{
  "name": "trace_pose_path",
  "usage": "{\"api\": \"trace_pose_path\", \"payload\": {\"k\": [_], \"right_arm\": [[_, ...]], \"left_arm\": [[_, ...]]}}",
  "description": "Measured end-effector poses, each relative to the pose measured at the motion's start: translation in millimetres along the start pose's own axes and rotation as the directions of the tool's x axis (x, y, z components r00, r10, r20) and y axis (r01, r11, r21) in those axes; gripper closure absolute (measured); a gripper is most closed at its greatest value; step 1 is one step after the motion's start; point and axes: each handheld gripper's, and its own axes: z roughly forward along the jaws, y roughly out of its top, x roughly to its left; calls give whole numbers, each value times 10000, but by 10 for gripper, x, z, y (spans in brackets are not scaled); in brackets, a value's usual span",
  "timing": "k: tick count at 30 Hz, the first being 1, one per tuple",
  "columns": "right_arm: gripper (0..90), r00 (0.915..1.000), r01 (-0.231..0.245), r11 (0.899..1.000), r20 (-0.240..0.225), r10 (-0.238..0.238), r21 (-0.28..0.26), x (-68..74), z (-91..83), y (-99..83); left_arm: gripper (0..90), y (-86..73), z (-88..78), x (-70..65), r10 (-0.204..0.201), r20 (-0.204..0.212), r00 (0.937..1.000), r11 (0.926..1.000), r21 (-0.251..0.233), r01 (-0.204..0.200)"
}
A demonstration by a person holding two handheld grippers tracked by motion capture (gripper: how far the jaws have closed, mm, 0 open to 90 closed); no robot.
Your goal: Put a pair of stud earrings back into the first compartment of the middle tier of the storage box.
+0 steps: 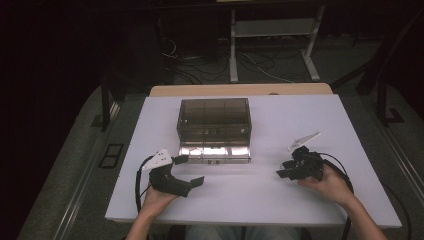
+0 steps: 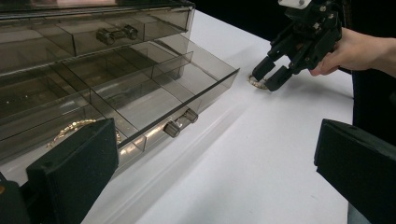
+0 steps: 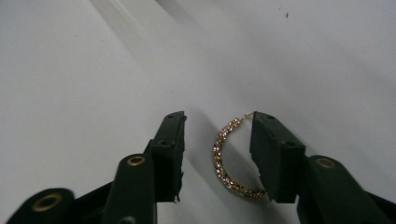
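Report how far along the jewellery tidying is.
Done: the organiser's bottom drawer stands pulled open, with a gold chain already in a front compartment. In hand: the right gripper straddles the gold hoop earring on the table, not yet clamped. Left: probably grip, lift, place it in the drawer.

No lettering, label, brand or number is legible on anything in these views.

My white table top (image 1: 300, 220) sits on a wood board (image 1: 240, 90) showing at the far edge. Grey carpet floor (image 1: 75, 165) all round, floor box (image 1: 111, 155) at left. Behind, a white metal desk frame (image 1: 272, 30), tangled cables (image 1: 200, 62) under it. Room dark, light falls mostly on the table.
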Motion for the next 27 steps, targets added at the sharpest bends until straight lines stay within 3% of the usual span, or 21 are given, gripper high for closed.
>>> {"api": "trace_pose_path", "payload": {"k": [10,18,20,27], "right_arm": [[715,9998,120,9998,136,-123,149,35,0,-29],[806,9972,459,9987,580,-471,230,67,6,-29],[843,9975,405,9989,570,-418,247,63,7,-30],[851,9990,52,9996,437,-64,271,40,4,-21]], "left_arm": [[0,1,-1,0,11,-9,10000,10000,-1,-11],[0,1,-2,0,20,-20,10000,10000,-18,-20],[0,1,0,0,33,-27,10000,10000,-11,-33],[0,1,-1,-1,34,-34,10000,10000,-25,-34]]}}
